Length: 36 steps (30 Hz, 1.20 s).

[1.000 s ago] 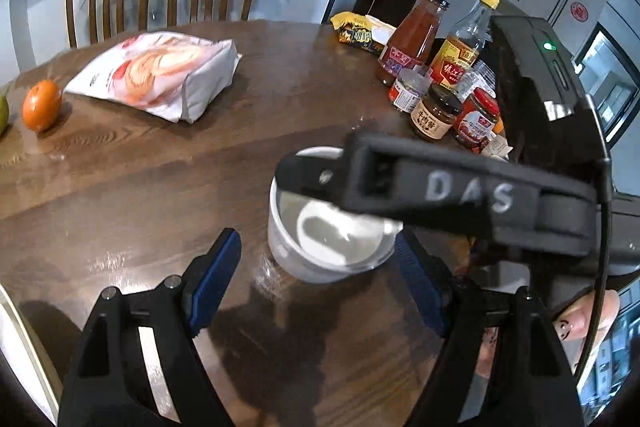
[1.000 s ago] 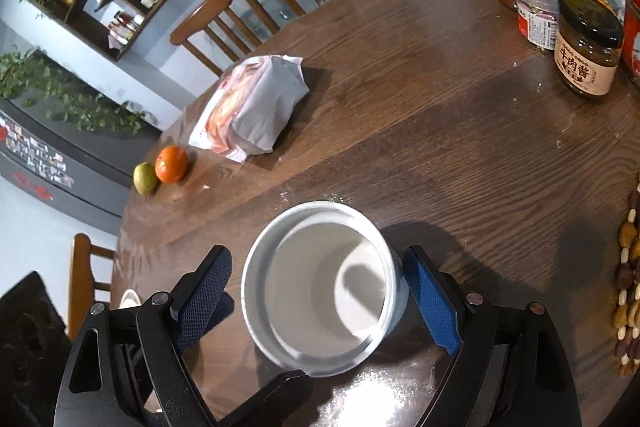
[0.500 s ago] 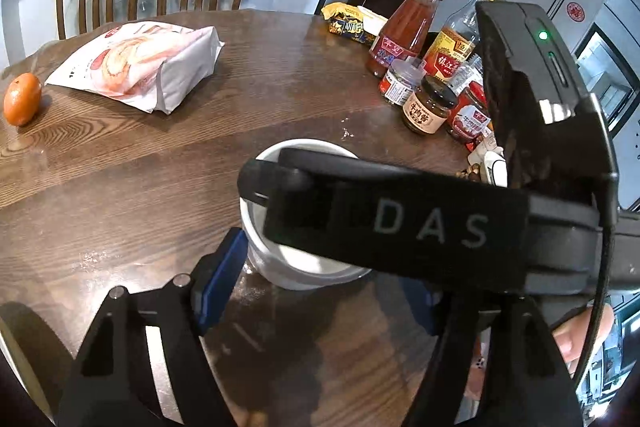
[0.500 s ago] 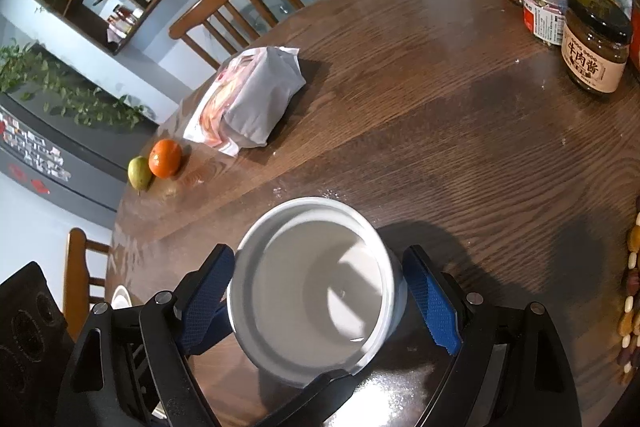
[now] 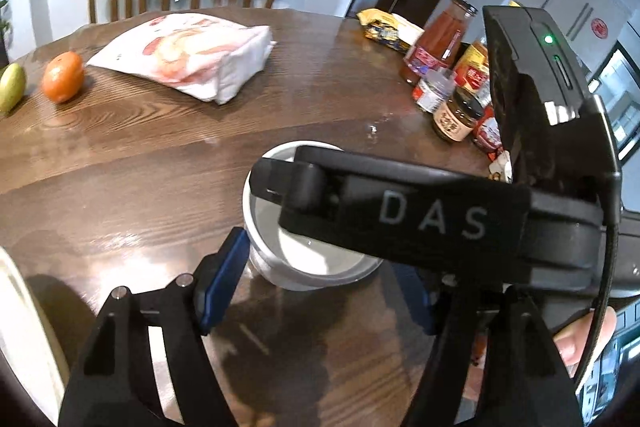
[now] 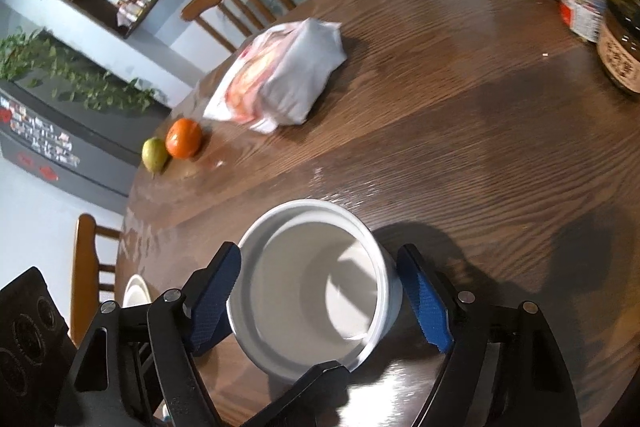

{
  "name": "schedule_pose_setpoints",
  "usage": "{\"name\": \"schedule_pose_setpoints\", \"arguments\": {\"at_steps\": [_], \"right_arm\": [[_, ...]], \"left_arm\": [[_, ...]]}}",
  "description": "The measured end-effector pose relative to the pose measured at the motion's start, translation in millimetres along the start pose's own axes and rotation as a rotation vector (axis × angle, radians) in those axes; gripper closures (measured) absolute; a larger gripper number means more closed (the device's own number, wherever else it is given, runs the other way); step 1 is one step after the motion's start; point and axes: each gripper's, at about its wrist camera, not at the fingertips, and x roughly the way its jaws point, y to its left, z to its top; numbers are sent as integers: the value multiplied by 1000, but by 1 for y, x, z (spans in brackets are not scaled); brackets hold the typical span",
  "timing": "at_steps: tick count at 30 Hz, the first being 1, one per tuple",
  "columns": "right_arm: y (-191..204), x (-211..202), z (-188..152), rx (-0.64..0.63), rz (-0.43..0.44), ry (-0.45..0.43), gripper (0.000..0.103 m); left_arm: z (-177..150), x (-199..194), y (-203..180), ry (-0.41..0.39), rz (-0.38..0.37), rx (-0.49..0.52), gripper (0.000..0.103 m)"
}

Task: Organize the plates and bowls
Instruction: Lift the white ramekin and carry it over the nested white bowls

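Currently the white bowl (image 6: 312,287) stands upright on the wooden table (image 6: 460,155), directly between the blue pads of my right gripper (image 6: 320,299). The left pad (image 6: 216,299) sits just beside the bowl's wall; the right pad (image 6: 424,307) stands a little off it. Jaws spread, gripping nothing. The bowl is round, so it has no long axis to line up with; its mouth faces up and toward me.

From the left wrist view, the same bowl (image 5: 280,227) lies ahead of my left gripper (image 5: 316,291), also spread and empty, with its left pad (image 5: 224,283) near the bowl's base. The right gripper's body crosses over the bowl there and hides the far pad. Right is the nearer hand, already straddling the bowl.

Against the frame half a second back: the right pads sit closer to the bowl's walls, and the bowl looks larger and more centred. The snack bag (image 6: 280,75) and orange (image 6: 183,138), both beyond the bowl, have not moved on the table.

Judgement: closing the right jaws should be enough to hold it.
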Motion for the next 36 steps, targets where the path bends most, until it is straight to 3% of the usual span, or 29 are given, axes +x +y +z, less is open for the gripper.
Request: {"name": "schedule_pose_setpoints", "arguments": {"at_steps": [14,25,36], "right_arm": [[67,37,-21,-146,52,144,20],[92,45,-32,-201,13,171,20],[102,33,-35,-212,24,149,20]], "left_arm": [[-22,-41,51,32,121,-137,35],[-38,-57,71,-3,90,-192,35],[-34,-70,67,-8,100,-179,35]]}}
